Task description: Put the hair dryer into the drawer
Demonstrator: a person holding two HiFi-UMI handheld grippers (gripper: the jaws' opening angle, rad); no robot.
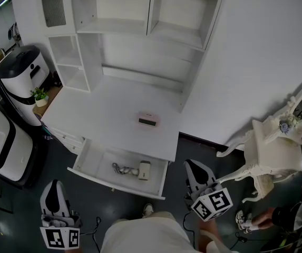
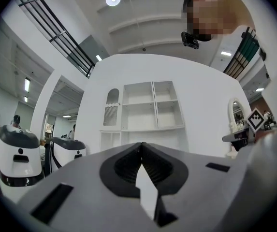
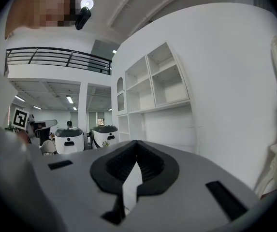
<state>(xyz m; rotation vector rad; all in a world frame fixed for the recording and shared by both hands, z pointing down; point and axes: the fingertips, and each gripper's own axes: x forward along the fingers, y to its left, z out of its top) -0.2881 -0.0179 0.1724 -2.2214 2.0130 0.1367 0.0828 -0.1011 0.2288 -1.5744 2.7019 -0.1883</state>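
Here's the hair dryer (image 1: 143, 169), lying inside the open drawer (image 1: 114, 182), its white body toward the right end and its cord bunched just to the left of it. The drawer is pulled out from under the white bench (image 1: 108, 107), front edge toward the person.

Left gripper (image 1: 54, 186) hangs low at the drawer's left corner, apart from it. In its own view the fingers (image 2: 150, 166) are pressed together with nothing between them, pointing at the shelf unit (image 2: 150, 105) above the bench. Right gripper (image 1: 194, 166) sits just off the drawer's right end, and its fingers (image 3: 145, 162) meet at the tips as well, gripping nothing.

On the bench top, one small pink device with a dark face (image 1: 148, 121) rests near the front edge, directly behind the drawer. The shelves (image 1: 156, 15) rise at the back.

To the right, an ornate white chair (image 1: 269, 152) stands near the right gripper, one curved leg reaching toward it. To the left, two bulky white-and-black machines (image 1: 19, 80) crowd the bench's end, with a little potted plant (image 1: 39, 95) on a low stand between them and the bench. A shoe (image 1: 148, 210) shows on the dark floor just in front of the drawer.
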